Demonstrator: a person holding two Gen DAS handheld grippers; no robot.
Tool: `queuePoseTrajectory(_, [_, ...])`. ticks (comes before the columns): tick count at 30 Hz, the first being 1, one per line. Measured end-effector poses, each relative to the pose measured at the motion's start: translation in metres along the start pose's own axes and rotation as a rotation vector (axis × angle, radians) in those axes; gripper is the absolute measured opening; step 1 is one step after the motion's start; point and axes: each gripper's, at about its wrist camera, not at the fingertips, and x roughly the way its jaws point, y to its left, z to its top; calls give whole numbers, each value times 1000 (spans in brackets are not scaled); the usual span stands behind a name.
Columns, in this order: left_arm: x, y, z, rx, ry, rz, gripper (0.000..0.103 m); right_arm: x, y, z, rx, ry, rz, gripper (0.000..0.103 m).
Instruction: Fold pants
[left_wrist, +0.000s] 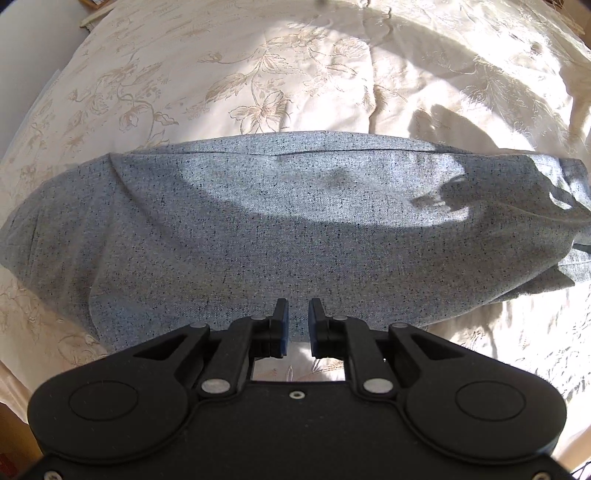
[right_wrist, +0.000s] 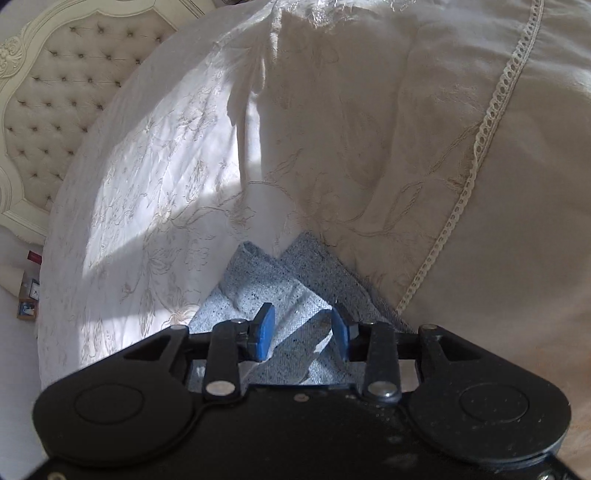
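Observation:
Grey-blue speckled pants (left_wrist: 258, 229) lie flat across the floral bedspread, stretched from left to right in the left wrist view. My left gripper (left_wrist: 297, 306) hovers over their near edge, its blue pads a narrow gap apart with nothing pinched between them. In the right wrist view one end of the pants (right_wrist: 258, 291) lies rumpled against a pillow, two layers crossing there. My right gripper (right_wrist: 301, 317) stands open wide above this end. Cloth lies under and between its blue pads (right_wrist: 266, 328), which do not press on it.
A cream floral bedspread (left_wrist: 258, 74) covers the bed, partly in sun and shadow. A large pillow with a lace trim (right_wrist: 406, 147) rises just beyond the right gripper. A tufted headboard (right_wrist: 55, 92) stands at the left, with small items (right_wrist: 27, 295) beside the bed.

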Motion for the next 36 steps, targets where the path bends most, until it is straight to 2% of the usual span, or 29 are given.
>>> queuePoseTrajectory(4, [1,8,-5,-24,12,13,19,22,-3,6,9,66,-20,38])
queuePoseTrajectory(10, [6,11,-12,-37,38,29,19,42,7,11,-24,62,-24,38])
queuePoseTrajectory(11, [6,11,-12,-38,39,28,19,41,8,11,-31,50,-25,34])
queuePoseTrajectory(12, [6,11,-12,-38,40,28,19,38,10,11,-54,35,-35,25])
queuePoseTrajectory(13, [6,11,-13,-38,42,27,19,34,13,10,-73,26,-40,5])
queuePoseTrajectory(15, [7,12,-12,-34,44,26,19,20,18,10,-105,9,-54,6])
queuePoseTrajectory(19, [10,13,-10,-33,47,32,19,-15,16,6,-84,-28,-22,5])
queuePoseTrajectory(22, [10,15,-9,-42,48,29,19,-31,10,3,-94,-44,-67,5])
queuePoseTrajectory(24, [10,16,-9,-41,47,31,19,-28,9,4,-123,-38,-116,10])
queuePoseTrajectory(26, [10,17,-10,-40,46,34,19,-27,9,7,-143,-58,-101,24])
queuePoseTrajectory(27, [10,17,-11,-40,47,34,19,-27,8,9,-133,-67,-81,37])
queuePoseTrajectory(30, [10,18,-14,-43,55,38,19,-17,12,24,-128,-55,7,38])
queuePoseTrajectory(36, [10,22,-20,-65,64,48,19,35,45,44,-283,31,41,39])
